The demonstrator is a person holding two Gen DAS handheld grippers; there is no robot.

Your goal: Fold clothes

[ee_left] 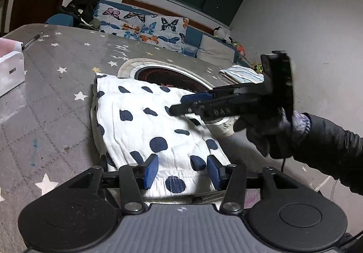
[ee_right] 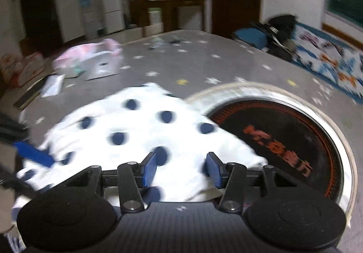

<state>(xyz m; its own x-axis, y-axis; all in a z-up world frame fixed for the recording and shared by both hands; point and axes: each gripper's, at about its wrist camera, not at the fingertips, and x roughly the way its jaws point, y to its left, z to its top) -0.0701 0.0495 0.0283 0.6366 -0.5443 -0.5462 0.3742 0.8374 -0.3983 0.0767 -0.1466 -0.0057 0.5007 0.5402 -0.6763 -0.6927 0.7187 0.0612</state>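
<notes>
On the grey star-print cover [ee_left: 56, 98], a folded white navy-dotted garment [ee_left: 145, 125].

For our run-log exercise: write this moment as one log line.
task: fold clothes | polka-dot garment: folded on star-print table, partly over round hotplate | left gripper: open | right gripper: open

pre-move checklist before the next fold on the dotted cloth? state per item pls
1. Left gripper open over the near edge of the dotted cloth: ok.
2. Right gripper open: ok.
3. Either gripper holding cloth: not ok, neither shut.
4. Cloth flat: not ok, rumpled, partly over the round burner.
5. Right wrist view sharp: not ok, blurred.
6. Layers under cloth: cannot tell.
</notes>
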